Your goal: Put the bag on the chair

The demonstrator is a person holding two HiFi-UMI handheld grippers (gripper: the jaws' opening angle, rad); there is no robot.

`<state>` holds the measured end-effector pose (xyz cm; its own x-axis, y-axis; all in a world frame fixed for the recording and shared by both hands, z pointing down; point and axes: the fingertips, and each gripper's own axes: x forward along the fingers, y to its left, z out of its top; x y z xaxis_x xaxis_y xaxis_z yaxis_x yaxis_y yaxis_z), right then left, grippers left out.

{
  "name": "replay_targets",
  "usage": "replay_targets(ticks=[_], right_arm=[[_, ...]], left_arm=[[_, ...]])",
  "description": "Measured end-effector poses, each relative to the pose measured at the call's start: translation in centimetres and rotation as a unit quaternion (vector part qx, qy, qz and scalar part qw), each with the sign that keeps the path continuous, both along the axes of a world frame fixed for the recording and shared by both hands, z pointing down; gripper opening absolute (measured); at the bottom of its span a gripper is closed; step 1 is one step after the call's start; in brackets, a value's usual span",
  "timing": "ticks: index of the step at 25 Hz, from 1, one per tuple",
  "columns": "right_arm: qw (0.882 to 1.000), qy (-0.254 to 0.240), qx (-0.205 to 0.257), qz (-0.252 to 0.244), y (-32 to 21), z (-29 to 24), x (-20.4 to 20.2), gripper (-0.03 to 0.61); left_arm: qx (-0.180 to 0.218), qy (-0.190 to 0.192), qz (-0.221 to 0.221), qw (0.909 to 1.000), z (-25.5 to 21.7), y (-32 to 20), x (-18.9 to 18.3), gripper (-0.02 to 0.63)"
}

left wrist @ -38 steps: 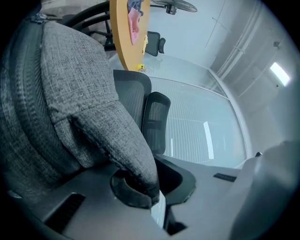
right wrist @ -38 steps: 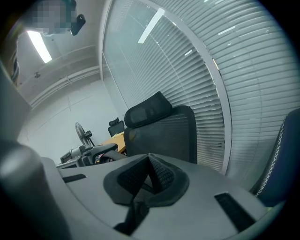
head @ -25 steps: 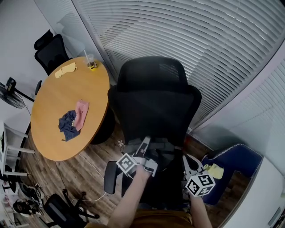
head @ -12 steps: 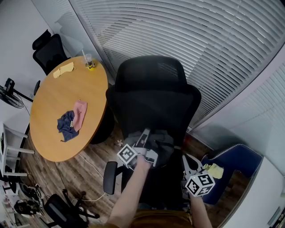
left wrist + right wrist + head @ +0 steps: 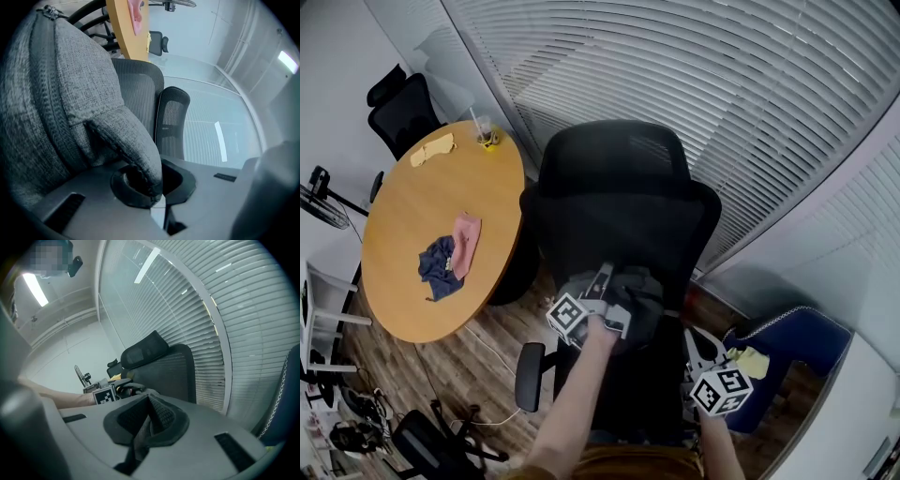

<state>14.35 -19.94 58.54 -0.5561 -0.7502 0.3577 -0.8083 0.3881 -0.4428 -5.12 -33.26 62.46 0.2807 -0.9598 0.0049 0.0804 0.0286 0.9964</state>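
- Head view: the grey bag (image 5: 642, 298) sits low against the black chair's (image 5: 619, 202) backrest, with the left gripper (image 5: 602, 284) on it and the right gripper (image 5: 701, 354) nearer the person.
- Only the left gripper view shows its jaws pinched on the bag's fabric loop (image 5: 136, 140).
- Only the right gripper view shows its jaws closed on a dark mesh strap (image 5: 160, 416).

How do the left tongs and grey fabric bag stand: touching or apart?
Touching: left gripper view shows the left tongs pinching a fold of the grey fabric bag.
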Motion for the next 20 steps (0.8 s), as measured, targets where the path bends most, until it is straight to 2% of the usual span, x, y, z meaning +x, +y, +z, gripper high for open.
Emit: replay_targets(ticks=[10,13,16,20], right_arm=[[1.000,-0.001,0.000,0.018,0.0,0.0,1.2,0.011],[1.000,-0.003,0.003,0.018,-0.1,0.1,1.1,0.011],[1.000,-0.001,0.007,0.017,-0.1,-0.5,0.7,0.011],[1.000,0.002,0.013,0.018,-0.2,-1.2,0.0,0.011]], left_arm=[[-0.013,0.011,0.006,0.9998,0.1,0.3,0.1,0.033],[-0.016,0.003,0.019,0.9997,0.3,0.8,0.5,0.067],[-0.017,0.008,0.024,0.9995,0.2,1.2,0.4,0.069],[-0.025,-0.014,0.037,0.9989,0.1,1.9,-0.1,0.069]])
